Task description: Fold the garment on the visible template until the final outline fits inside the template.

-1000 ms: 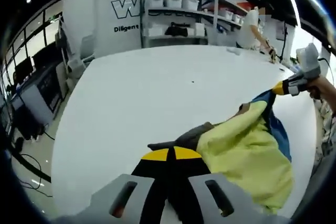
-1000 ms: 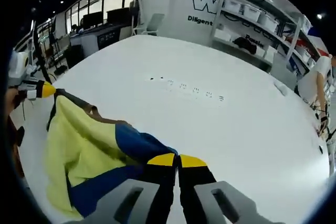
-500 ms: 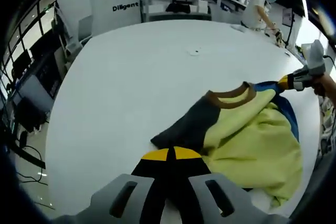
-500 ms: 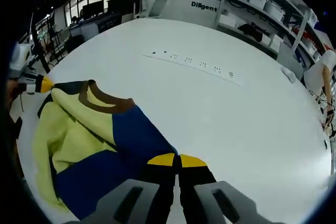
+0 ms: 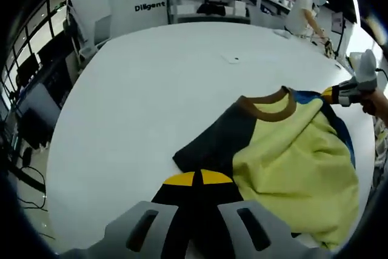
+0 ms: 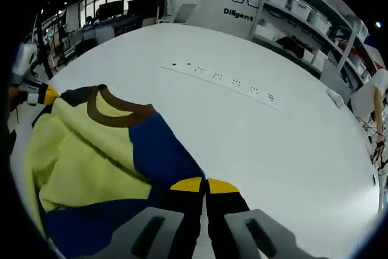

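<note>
Left gripper view: the left gripper (image 5: 194,178) sits at six o'clock with its yellow-tipped jaws pressed together on the dark shoulder edge of the garment (image 5: 285,150), a yellow sweater with a brown collar (image 5: 267,102), a dark panel and a blue one, spread on the white table (image 5: 151,89) from the centre out toward four o'clock. At three o'clock the right gripper (image 5: 350,89) comes in, pinching the opposite shoulder corner. In the right gripper view the right gripper (image 6: 206,185) is likewise closed on the blue shoulder at six o'clock, the garment (image 6: 85,150) lies toward eight o'clock, and the left gripper (image 6: 36,92) holds the far corner at nine o'clock. A row of small marks (image 6: 221,80) runs across the table at twelve o'clock; I cannot tell whether they belong to the template. The cloth looks soft, light and limp, bunching into loose folds along its lower part, so it will probably sag and drag when lifted and should slide easily on the smooth tabletop. The shoulder seams and the hem corners look like the best holds, since pinching mid-panel would likely only gather wrinkles.
</note>
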Available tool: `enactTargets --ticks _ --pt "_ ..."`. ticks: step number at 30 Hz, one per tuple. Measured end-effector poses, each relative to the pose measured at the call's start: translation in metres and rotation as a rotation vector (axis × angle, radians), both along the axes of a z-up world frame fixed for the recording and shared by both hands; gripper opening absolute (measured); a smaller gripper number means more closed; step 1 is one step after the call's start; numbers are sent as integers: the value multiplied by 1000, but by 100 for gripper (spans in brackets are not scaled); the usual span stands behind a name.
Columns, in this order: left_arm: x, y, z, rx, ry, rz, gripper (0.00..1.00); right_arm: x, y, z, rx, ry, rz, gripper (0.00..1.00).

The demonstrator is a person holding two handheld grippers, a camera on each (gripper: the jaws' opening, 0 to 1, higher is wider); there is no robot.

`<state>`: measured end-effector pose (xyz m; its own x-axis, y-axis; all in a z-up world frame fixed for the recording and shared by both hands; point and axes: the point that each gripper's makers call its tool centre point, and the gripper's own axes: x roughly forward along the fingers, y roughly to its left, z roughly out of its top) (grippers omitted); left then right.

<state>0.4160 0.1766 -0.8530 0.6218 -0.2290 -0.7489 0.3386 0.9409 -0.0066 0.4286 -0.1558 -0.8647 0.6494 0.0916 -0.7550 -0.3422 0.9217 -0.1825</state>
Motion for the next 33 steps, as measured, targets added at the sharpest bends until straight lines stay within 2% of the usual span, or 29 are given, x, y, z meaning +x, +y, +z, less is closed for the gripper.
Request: enactTargets --ticks 6,15,18,19,21,22,25,26,28,31,33 --pt "10 0 -1 23 -35 -12 0 14 0 0 4 -34 7 0" --pt "19 2 -1 0 -55 18 1 30 -1 0 22 -88 17 0" --pt "19 4 0 10 -58 27 5 30 0 2 104 -88 -59 0" --pt "18 7 2 12 -60 41 9 30 0 4 134 -91 -78 0" --pt "18 11 6 23 -67 50 18 30 -2 9 145 -102 -80 0" --pt "17 15 9 38 -77 60 24 31 -2 15 157 -125 -88 0" --pt "14 21 17 43 -93 62 31 30 2 30 195 -153 -94 10" --pt "13 20 23 15 -113 64 32 28 5 34 207 -152 -91 16" --pt "9 17 28 -33 -116 75 37 24 10 40 237 -150 -95 23" --pt "3 17 32 -51 -103 86 47 11 21 49 247 -137 -45 32" --pt "-4 13 37 -48 -120 66 50 4 26 53 248 -135 -29 39"
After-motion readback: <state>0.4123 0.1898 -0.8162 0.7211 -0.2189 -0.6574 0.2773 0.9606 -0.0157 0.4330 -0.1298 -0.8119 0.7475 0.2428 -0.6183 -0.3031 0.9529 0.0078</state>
